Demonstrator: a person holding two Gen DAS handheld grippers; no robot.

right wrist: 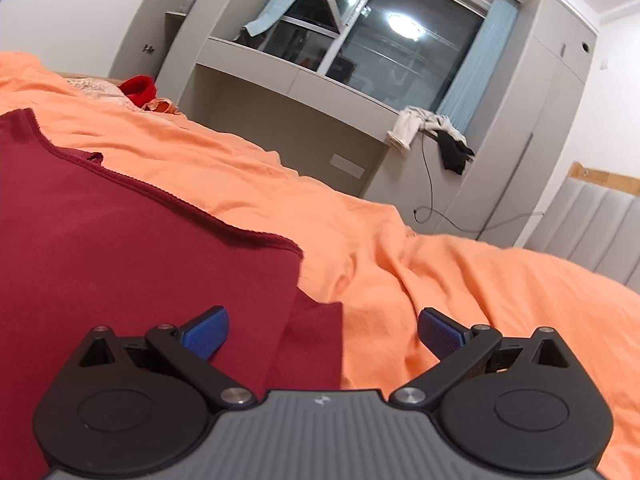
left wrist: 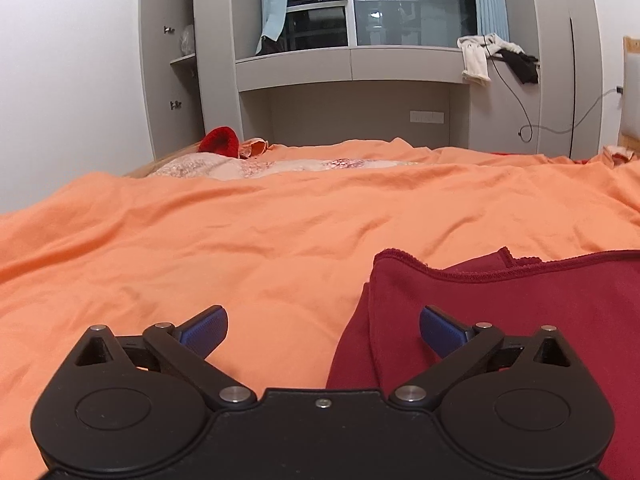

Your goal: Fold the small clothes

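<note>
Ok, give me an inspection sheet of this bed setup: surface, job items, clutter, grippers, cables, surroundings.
Surface: rumpled orange cotton bedsheet, floral quilt showing at its far edge.
Job's things: dark red knit garment lying flat, a layer already doubled along each side edge.
Clutter: bright red knitted hat at the far end of the bed; white and black clothes draped over the window ledge.
Grippers: left gripper open over the garment's left edge; right gripper open over its right edge; neither holds anything.
Cables: grey cord hanging from the ledge.
Surroundings: grey built-in cabinets, dark window with blue curtains.

Both wrist views skim low, sharing the maroon garment (left wrist: 520,312).
</note>
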